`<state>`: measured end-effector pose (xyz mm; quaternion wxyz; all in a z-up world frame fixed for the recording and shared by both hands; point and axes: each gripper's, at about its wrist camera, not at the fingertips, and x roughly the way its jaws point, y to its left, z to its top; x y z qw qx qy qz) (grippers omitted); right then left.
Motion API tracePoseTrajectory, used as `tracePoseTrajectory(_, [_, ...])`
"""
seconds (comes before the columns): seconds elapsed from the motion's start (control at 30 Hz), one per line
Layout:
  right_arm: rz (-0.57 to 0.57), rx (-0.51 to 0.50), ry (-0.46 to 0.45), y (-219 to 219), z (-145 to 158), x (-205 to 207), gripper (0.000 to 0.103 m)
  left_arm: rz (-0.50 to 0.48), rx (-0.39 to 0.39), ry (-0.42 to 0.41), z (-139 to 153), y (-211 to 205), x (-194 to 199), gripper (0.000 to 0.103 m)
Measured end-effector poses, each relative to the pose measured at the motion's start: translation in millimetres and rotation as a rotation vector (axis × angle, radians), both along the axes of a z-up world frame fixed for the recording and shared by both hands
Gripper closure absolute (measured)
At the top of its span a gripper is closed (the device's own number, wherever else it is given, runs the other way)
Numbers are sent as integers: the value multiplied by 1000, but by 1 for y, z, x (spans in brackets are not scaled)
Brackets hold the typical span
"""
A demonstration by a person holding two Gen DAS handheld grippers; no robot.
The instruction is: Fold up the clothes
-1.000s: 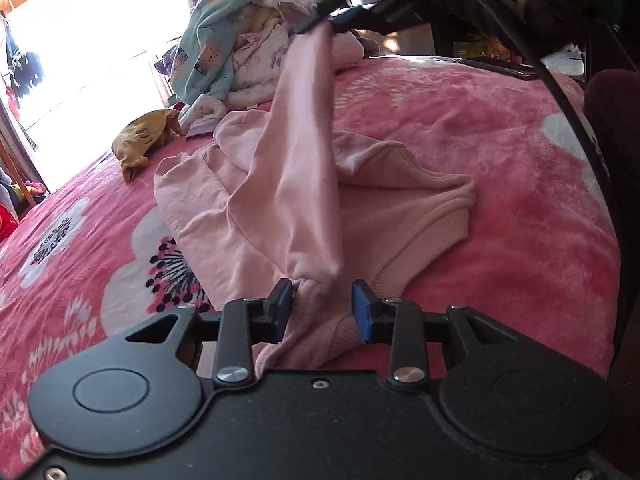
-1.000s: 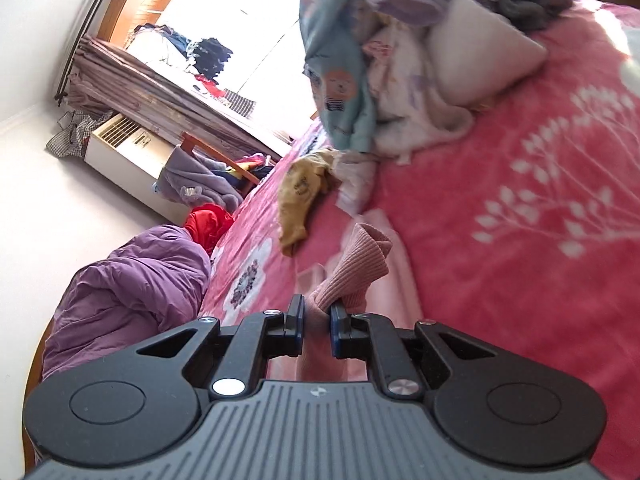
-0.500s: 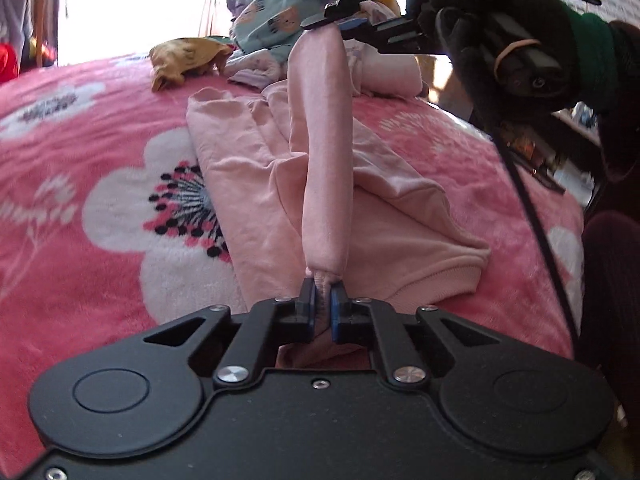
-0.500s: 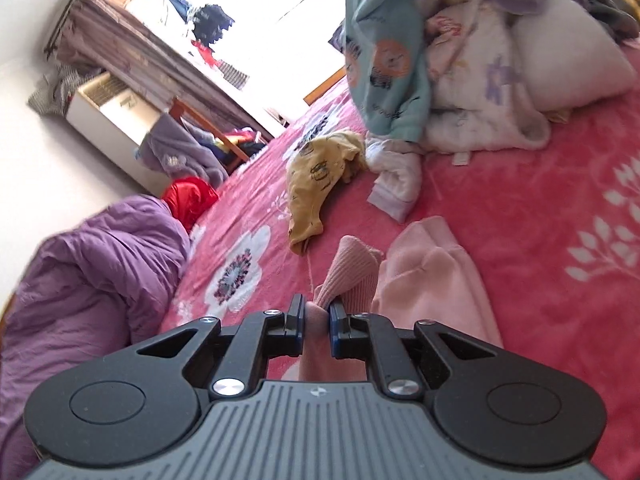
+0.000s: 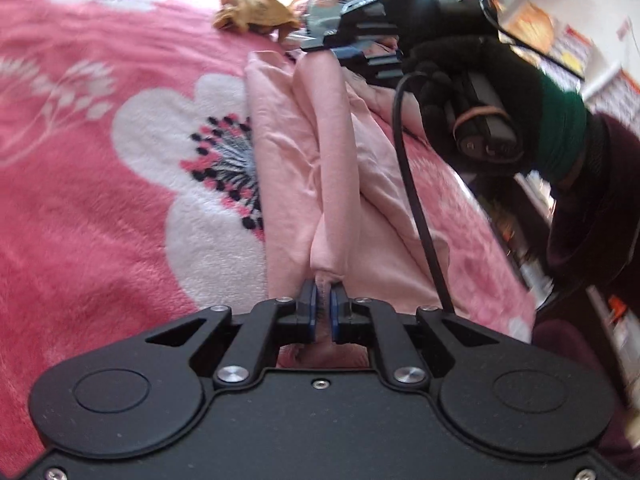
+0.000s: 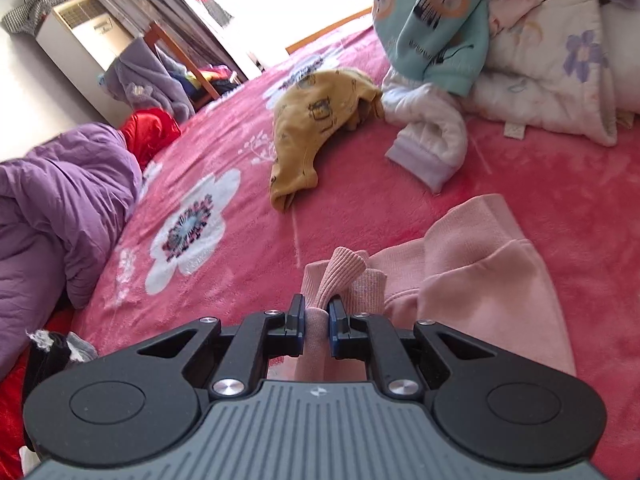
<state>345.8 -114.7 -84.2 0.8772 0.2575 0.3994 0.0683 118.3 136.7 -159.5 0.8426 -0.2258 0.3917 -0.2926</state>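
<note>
Pink garment [image 5: 280, 152] amid open blanket [image 5: 100, 208]

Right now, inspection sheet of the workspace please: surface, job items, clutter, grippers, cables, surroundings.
Surface: pink floral blanket on a bed.
Job's things: pink top lying on the blanket, its sleeve stretched between both grippers.
Clutter: yellow garment, teal garment, white floral quilt, white garment, purple duvet.
Grippers: left gripper shut on one end of the sleeve; right gripper shut on its ribbed cuff.
Cables: black cable hanging from the right gripper across the top.
Surroundings: bright window, white unit, chair with clothes.
</note>
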Motion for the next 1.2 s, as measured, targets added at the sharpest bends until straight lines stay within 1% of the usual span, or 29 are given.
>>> tracePoseTrajectory(0.07, [9,-8,14,6,-3,7,90,19,-38,32,-2,5,2,97])
tracePoseTrajectory(0.13, [39,-33,47,14,-7,15,89,35,-67,60,-5,8,3,97])
tracePoseTrajectory(0.17, [58,-45,66,19,-9,18,88,42,-81,73,-6,10,4,97])
tracePoseTrajectory(0.27, [89,-80,52,26,-4,17,82,54,-102,86,-5,13,5,97])
tracePoseTrajectory(0.3, [101,-90,29,26,1,13,75,56,-107,88,-4,14,4,97])
tracePoseTrajectory(0.37, [120,-111,-23,22,13,4,63,58,-106,79,-2,16,2,96])
tracePoseTrajectory(0.43, [135,-131,-77,16,24,-7,59,58,-105,72,0,17,0,92])
tracePoseTrajectory(0.47, [130,-133,-88,9,27,-11,56,56,-100,67,1,17,-1,91])
tracePoseTrajectory(0.5, [126,-134,-95,3,28,-14,55,56,-94,61,2,16,-2,89])
tracePoseTrajectory(0.57, [119,-127,-81,-10,24,-16,55,57,-92,56,4,16,-5,88])
tracePoseTrajectory(0.63, [107,-113,-47,-19,12,-12,55,60,-90,50,6,16,-8,84])
tracePoseTrajectory(0.67, [102,-107,-31,-22,7,-10,55,62,-89,52,6,16,-9,84])
tracePoseTrajectory(0.73, [112,-103,-14,-21,-5,-4,56,64,-82,56,4,16,-10,84])
tracePoseTrajectory(0.83, [146,-114,-19,-11,-15,2,57,67,-83,64,5,14,-9,84])
tracePoseTrajectory(0.87, [157,-123,-26,-7,-16,3,61,68,-83,67,5,13,-9,84])
tracePoseTrajectory(0.9, [169,-135,-37,-3,-17,3,70,69,-82,68,5,13,-8,84])
tracePoseTrajectory(0.93, [183,-160,-40,2,-18,4,76,70,-82,69,4,13,-8,84])
tracePoseTrajectory(0.97, [197,-182,-43,6,-18,4,87,73,-79,70,4,12,-7,84])
tracePoseTrajectory(1.0, [208,-197,-51,8,-17,2,89,75,-76,71,3,12,-6,84])
tracePoseTrajectory(1.07, [219,-212,-65,9,-14,-2,92,79,-80,84,1,13,-5,89])
tracePoseTrajectory(1.1, [204,-201,-78,5,-9,-6,92,85,-90,98,-1,14,-4,92])
tracePoseTrajectory(1.13, [177,-166,-96,-2,-3,-10,92,94,-106,115,-4,16,-1,94])
tracePoseTrajectory(1.17, [154,-138,-112,-8,3,-13,92,101,-124,131,-6,18,0,94])
tracePoseTrajectory(1.2, [150,-146,-121,-10,5,-12,92,106,-139,142,-8,19,0,95])
